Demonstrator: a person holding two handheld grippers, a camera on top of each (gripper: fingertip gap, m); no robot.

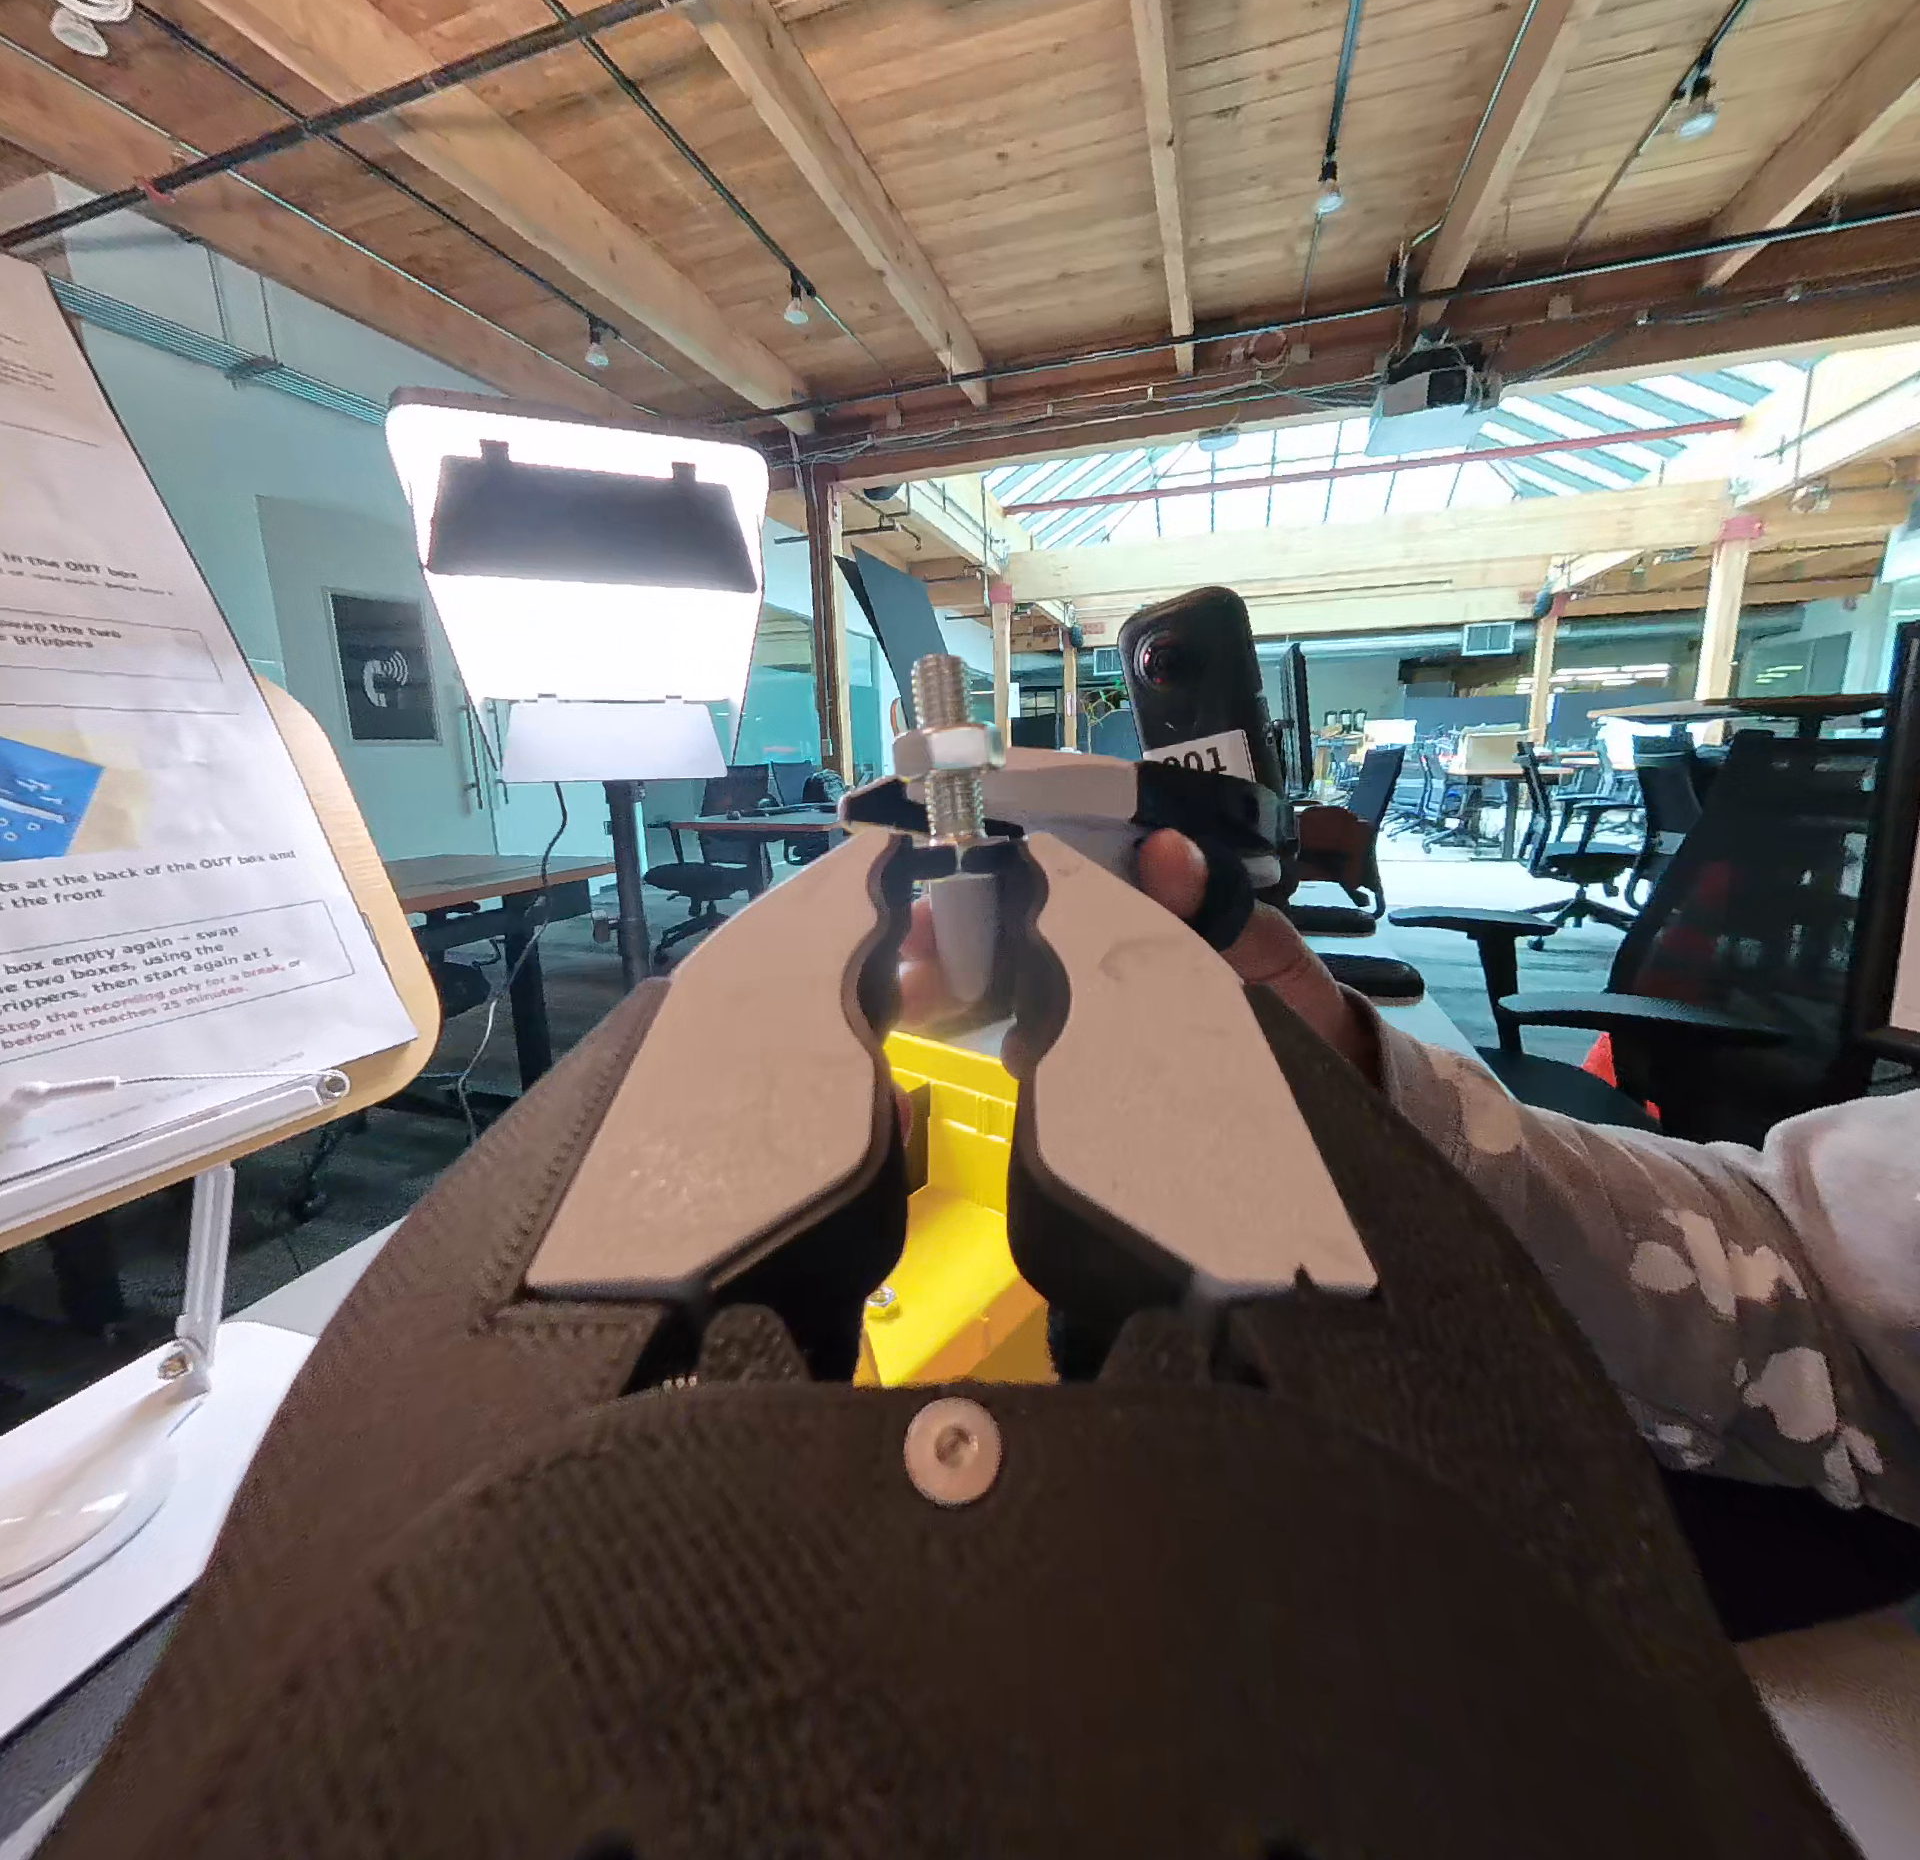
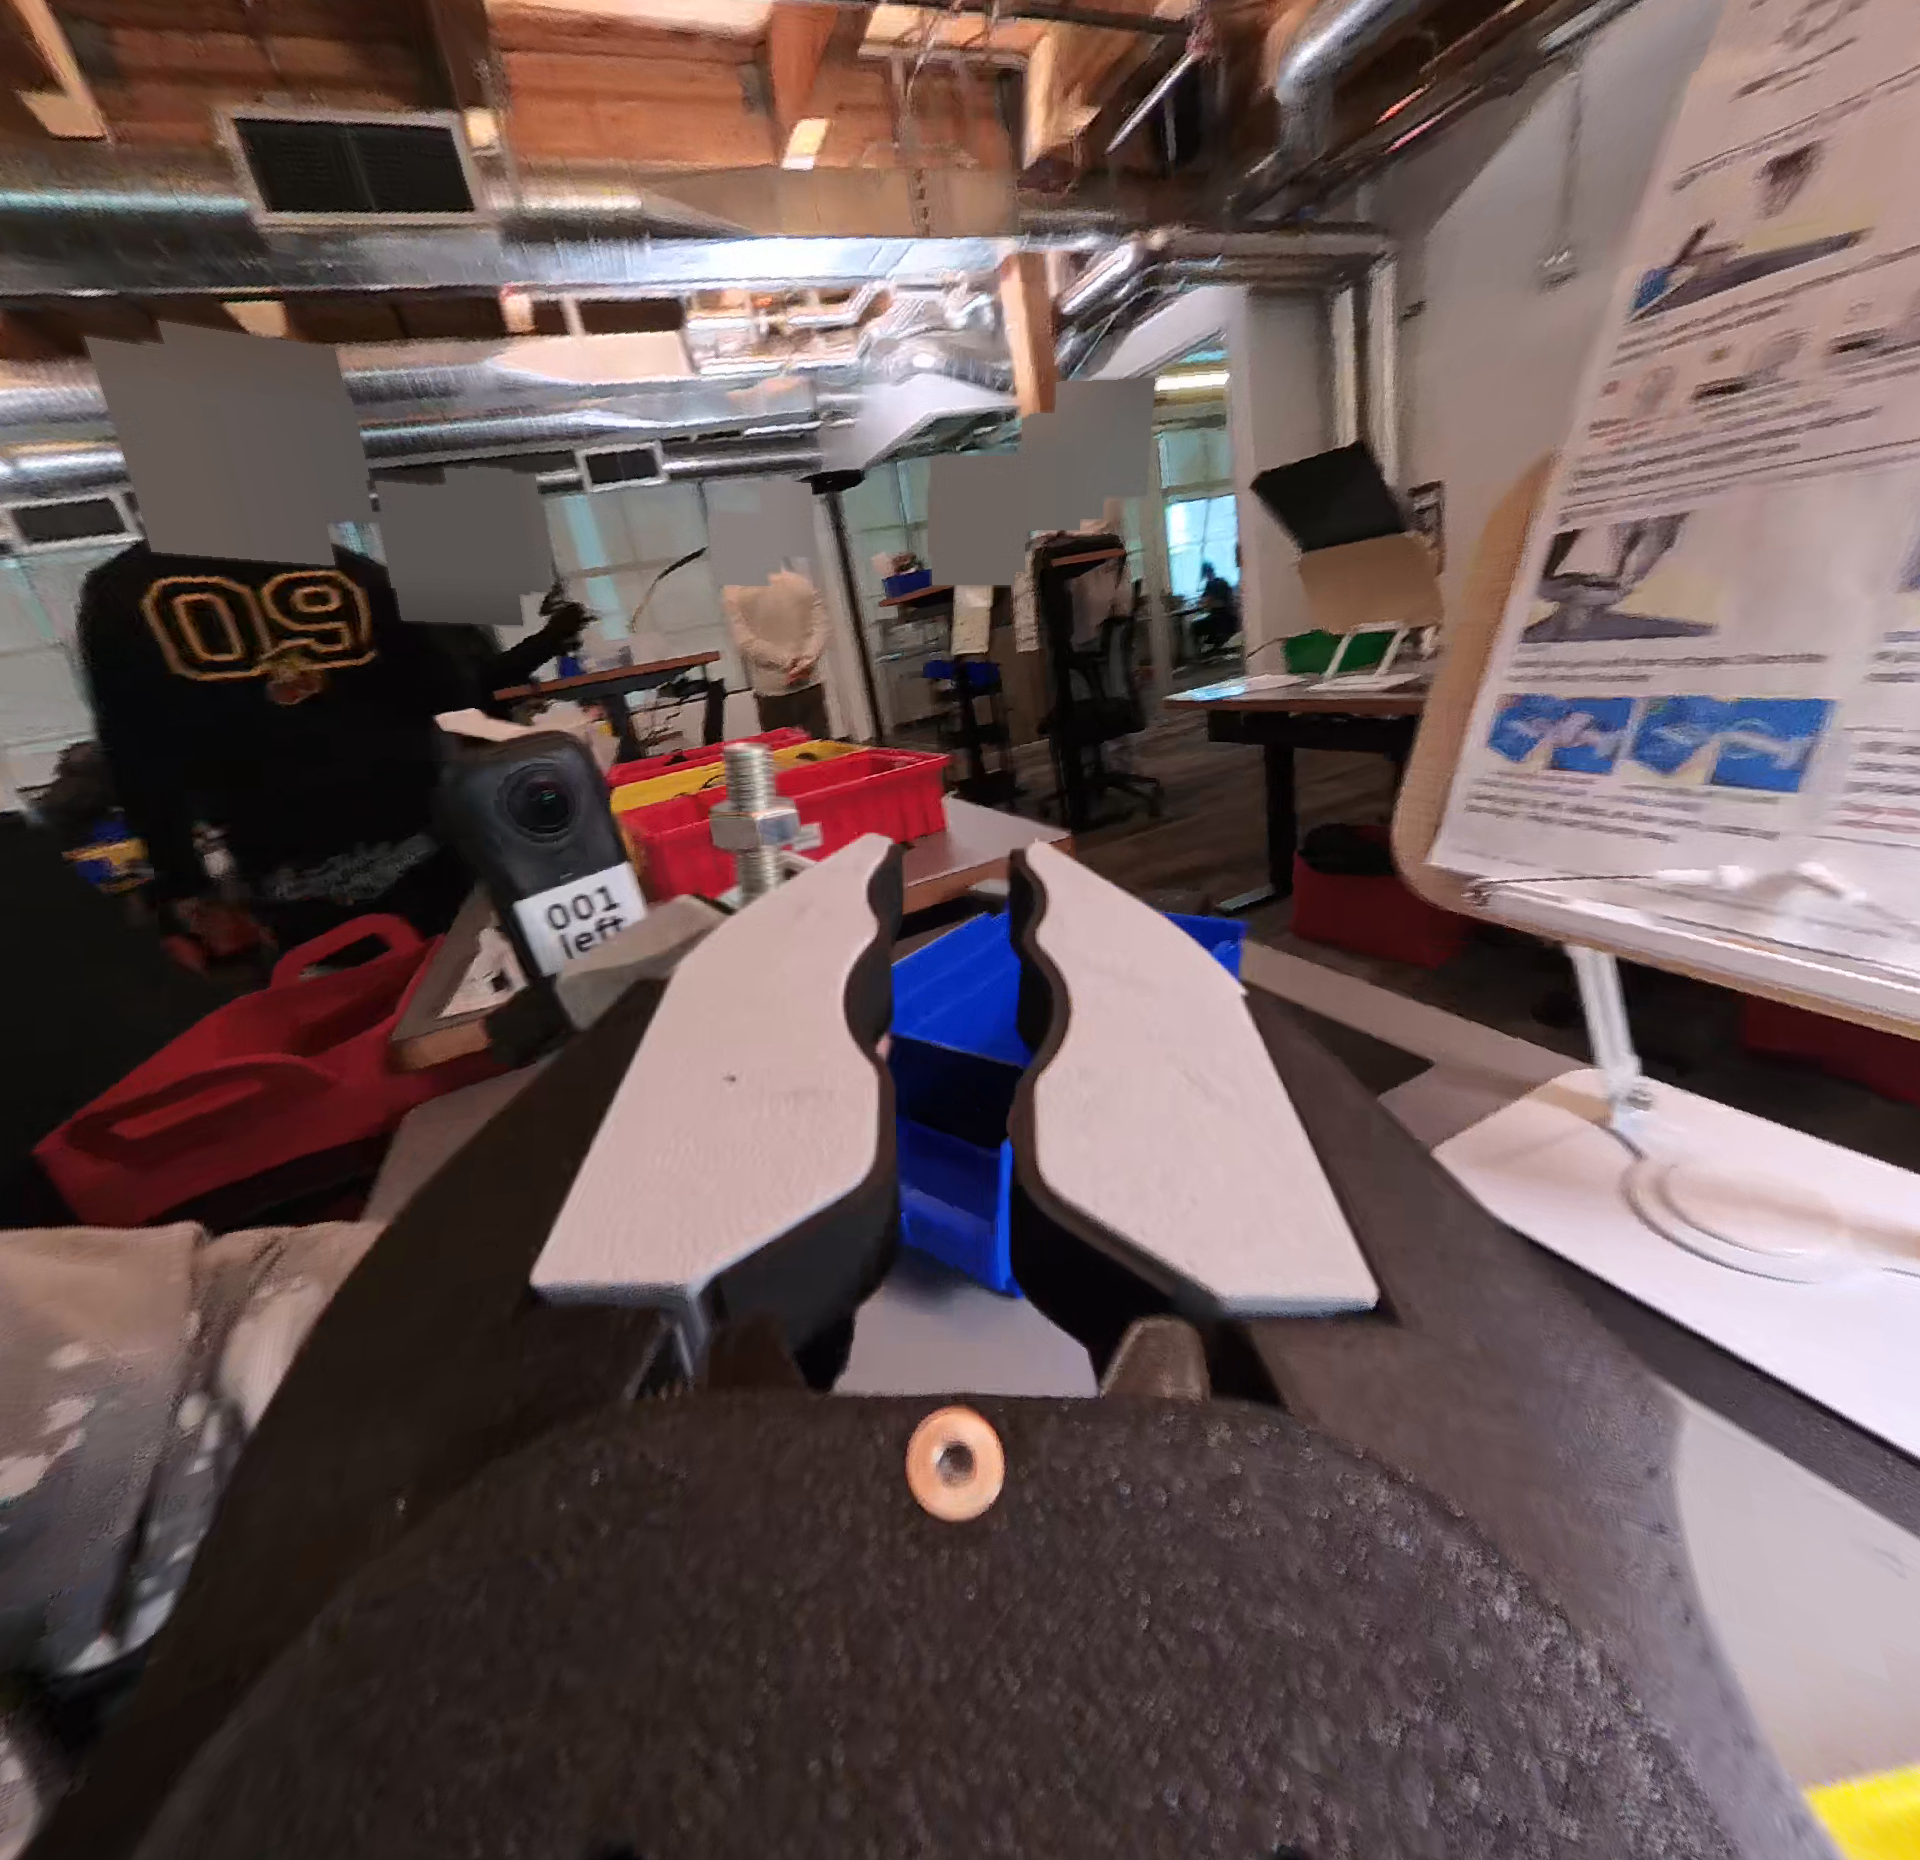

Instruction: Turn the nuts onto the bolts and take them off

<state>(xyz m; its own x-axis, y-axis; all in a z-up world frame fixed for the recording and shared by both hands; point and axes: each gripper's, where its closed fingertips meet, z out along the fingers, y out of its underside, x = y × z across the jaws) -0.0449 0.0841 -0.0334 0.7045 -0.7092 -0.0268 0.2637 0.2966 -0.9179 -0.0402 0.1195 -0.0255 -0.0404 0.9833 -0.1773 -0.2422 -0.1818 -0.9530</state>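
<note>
Above the yellow bin [image 1: 951, 1083], my left hand-held gripper [image 1: 954, 842] is clenched on the lower end of the bolt [image 1: 940, 740], holding it upright. Nut [image 1: 948, 748] sits partway down the thread, bare thread above and below it, just above my left fingertips.

Right hand-held gripper [image 2: 954, 860]: released, jaws slightly apart, nothing between them. It's just to the right of the bolt and level with the nut, not touching as far as I can tell. A blue bin [image 2: 951, 1114] shows in the gap behind its fingers; red bins [image 2: 831, 808] sit beyond the bolt.

Progress, my read: nut is threaded on but not run to the head. Can't tell from this whether it's going on or coming off. Either way the right side needs to re-grip the nut for the next turn, and the remaining travel is still to do. One loose nut [image 1: 881, 1303] lies in the yellow bin, so probably more pairs left.

Writing: white stickers on both wrist cameras, printed instruction sheets [image 1: 125, 771] on a stand left of the bolt. Not quoting any. No brand marks readable.
</note>
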